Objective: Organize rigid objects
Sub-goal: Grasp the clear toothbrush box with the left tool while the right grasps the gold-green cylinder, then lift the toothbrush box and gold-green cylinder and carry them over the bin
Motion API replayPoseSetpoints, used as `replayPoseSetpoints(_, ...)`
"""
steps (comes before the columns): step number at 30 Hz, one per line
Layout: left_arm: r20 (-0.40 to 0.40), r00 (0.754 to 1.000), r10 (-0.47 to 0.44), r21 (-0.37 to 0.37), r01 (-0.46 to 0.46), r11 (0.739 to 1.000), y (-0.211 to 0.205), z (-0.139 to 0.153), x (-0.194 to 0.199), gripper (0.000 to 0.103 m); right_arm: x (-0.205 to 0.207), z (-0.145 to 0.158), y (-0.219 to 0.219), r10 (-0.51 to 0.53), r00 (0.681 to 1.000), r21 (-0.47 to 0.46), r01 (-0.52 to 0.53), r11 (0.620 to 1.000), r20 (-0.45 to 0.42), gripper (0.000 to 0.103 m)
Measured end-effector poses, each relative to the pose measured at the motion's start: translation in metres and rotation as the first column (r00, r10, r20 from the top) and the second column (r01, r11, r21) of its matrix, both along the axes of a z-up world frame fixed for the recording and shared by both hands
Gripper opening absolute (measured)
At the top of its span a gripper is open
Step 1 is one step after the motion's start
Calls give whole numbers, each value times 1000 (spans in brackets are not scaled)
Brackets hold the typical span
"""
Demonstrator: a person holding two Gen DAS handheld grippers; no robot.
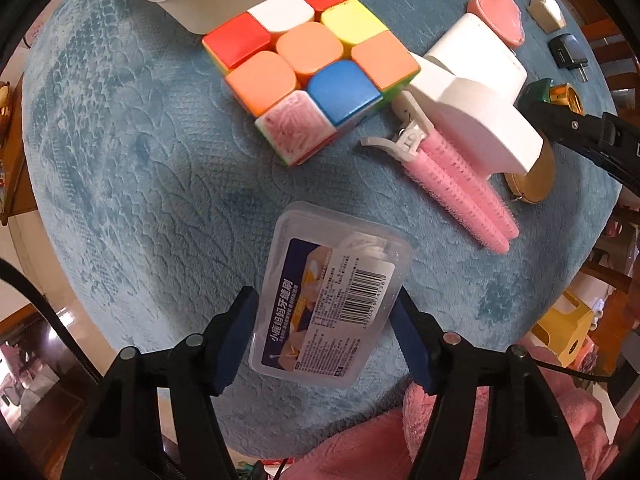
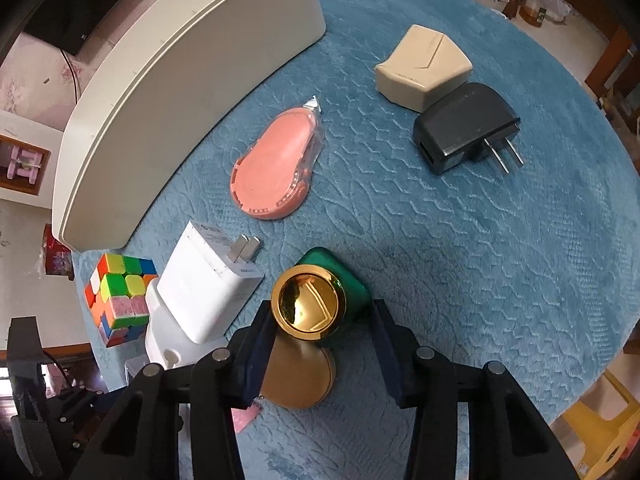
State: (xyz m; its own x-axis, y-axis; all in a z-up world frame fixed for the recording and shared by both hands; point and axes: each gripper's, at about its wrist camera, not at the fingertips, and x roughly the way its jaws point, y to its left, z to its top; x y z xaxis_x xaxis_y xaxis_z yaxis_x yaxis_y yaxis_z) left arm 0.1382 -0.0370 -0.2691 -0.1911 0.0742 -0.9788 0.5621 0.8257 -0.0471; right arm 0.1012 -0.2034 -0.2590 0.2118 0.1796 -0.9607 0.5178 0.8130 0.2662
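A clear plastic box [image 1: 332, 292] with a barcode label lies on the blue cloth [image 1: 140, 160]. My left gripper [image 1: 325, 294] points down over it, both blue pads against its long sides, shut on it. The box sits slightly twisted between the pads. My right gripper [image 2: 322, 306] is shut on a green bottle with a shiny gold cap [image 2: 308, 306], one pad on the cap and the other on the green body. The bottle [image 1: 560, 94] also shows at the right edge of the left wrist view.
A white bin [image 2: 180, 100] stands at the back. On the cloth lie a colour cube [image 1: 308, 68], pink hair rollers [image 1: 460, 184], a white charger [image 2: 208, 284], a gold disc [image 2: 300, 380], a pink wrapped dispenser [image 2: 276, 168], a beige box [image 2: 424, 68] and a black charger [image 2: 464, 128].
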Motion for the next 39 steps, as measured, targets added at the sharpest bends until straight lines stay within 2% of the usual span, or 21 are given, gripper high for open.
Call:
replayPoseSetpoints(6,-16,998,53,-18,-53,998,25,7,2,69,-8,10,-2,7,1000,-2,-7,1000,0,38)
replayPoseSetpoints(7,-20,998,62,-20,-63,998,35,6,5,69,-10,11,-2,9,1000,-2,-9,1000,-1,23)
replayPoseSetpoints(8,-21,997,71,-21,-71,997,39,6,5,69,-13,12,-2,10,1000,16,-10,1000,7,15)
replayPoseSetpoints(10,-20,996,91,-32,-92,995,46,9,5,69,-20,12,0,0,1000,41,0,999,10,8)
replayPoseSetpoints(15,-6,991,134,-56,-134,989,65,21,5,69,-36,21,0,12,999,18,-13,1000,32,8)
replayPoseSetpoints(21,14,978,208,-87,-206,975,97,32,13,69,-47,26,-10,-54,996,72,49,996,69,11)
replayPoseSetpoints(25,32,967,252,-105,-247,963,120,44,6,69,-44,24,-20,-84,993,77,78,994,80,33)
replayPoseSetpoints(28,41,959,280,-115,-274,955,134,54,1,69,-32,22,-20,-85,994,74,80,994,75,40)
replayPoseSetpoints(32,63,949,310,-119,-302,946,151,65,-12,69,-19,18,-20,-75,995,38,73,997,61,49)
replayPoseSetpoints(34,73,943,325,-119,-316,941,152,80,-7,69,-13,16,-17,-51,997,7,51,999,53,50)
replayPoseSetpoints(39,82,928,364,-133,-352,926,161,92,-11,69,-3,15,-5,26,999,-72,-23,997,34,50)
